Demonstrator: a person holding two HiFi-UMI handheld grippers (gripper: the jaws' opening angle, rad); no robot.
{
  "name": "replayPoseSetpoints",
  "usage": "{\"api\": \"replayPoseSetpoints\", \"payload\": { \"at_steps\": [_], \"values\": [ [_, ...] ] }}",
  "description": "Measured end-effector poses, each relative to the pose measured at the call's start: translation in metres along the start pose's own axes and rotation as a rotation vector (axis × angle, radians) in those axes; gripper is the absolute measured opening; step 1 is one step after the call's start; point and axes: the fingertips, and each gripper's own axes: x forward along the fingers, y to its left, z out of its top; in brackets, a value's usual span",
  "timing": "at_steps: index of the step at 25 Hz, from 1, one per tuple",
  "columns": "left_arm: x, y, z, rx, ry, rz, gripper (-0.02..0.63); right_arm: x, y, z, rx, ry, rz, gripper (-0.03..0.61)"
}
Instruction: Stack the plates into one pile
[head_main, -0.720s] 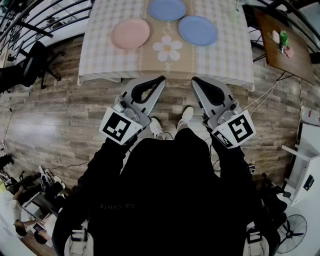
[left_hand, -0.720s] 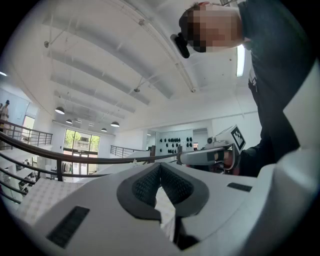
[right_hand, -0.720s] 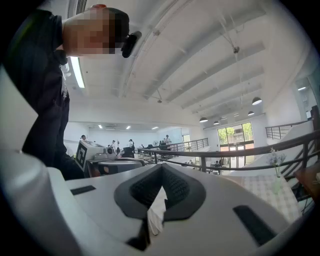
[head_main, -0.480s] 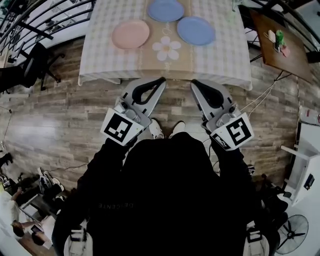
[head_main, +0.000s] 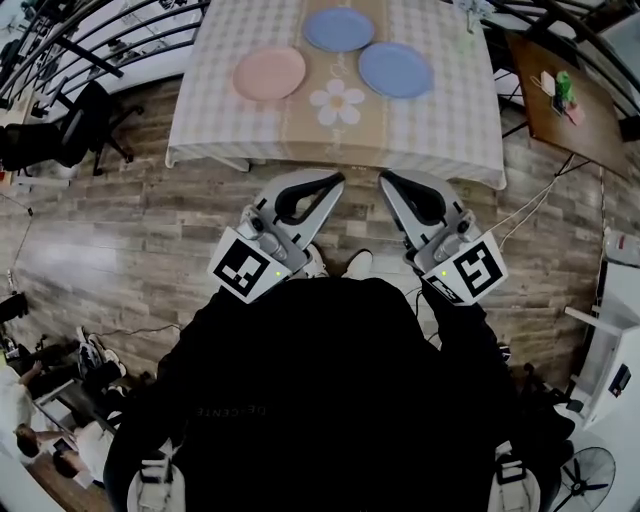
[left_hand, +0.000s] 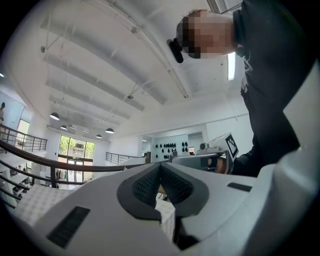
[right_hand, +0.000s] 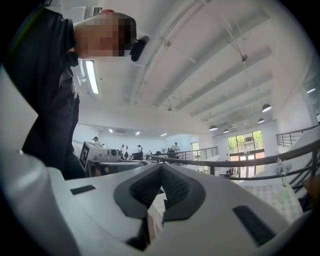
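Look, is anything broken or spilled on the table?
No, nothing stands out. The pink plate, the far blue plate and the near blue plate lie flat on the checked tablecloth, not yet piled, with no spills showing.

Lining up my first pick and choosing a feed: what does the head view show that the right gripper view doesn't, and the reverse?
Head view only: the pink plate and two blue plates, lying apart on the table, none stacked yet.
Right gripper view only: the right gripper close up, shut with nothing between its jaws, plus ceiling lights and a railing.
Both: the left gripper and the right gripper.
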Motion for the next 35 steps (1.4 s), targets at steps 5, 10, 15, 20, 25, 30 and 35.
{"api": "replayPoseSetpoints", "payload": {
  "at_steps": [5, 10, 15, 20, 25, 30, 35],
  "values": [
    [0.004, -0.008, -0.004, 0.045, 0.037, 0.035, 0.02, -0.011, -0.005, -0.009, 0.021, 0.031, -0.044, 0.008],
    [0.012, -0.015, -0.013, 0.032, 0.064, 0.059, 0.02, -0.025, -0.006, -0.013, 0.009, 0.032, -0.048, 0.006],
    [0.023, -0.025, -0.017, 0.025, 0.075, 0.066, 0.02, -0.039, -0.005, -0.008, 0.016, -0.007, -0.022, 0.002],
    [0.032, -0.035, -0.02, 0.019, 0.089, 0.081, 0.02, -0.052, -0.005, -0.009, 0.032, -0.024, 0.008, 0.006],
    [0.042, -0.038, -0.026, 0.035, 0.096, 0.096, 0.02, -0.059, -0.011, -0.015, 0.021, -0.015, 0.033, 0.006],
    [0.052, -0.024, -0.034, 0.015, 0.092, 0.101, 0.02, -0.05, -0.023, -0.021, 0.023, 0.011, 0.042, 0.006],
    [0.059, 0.012, -0.045, -0.009, 0.081, 0.104, 0.02, -0.019, -0.044, -0.028, 0.041, 0.032, 0.028, 0.006]
  ]
}}
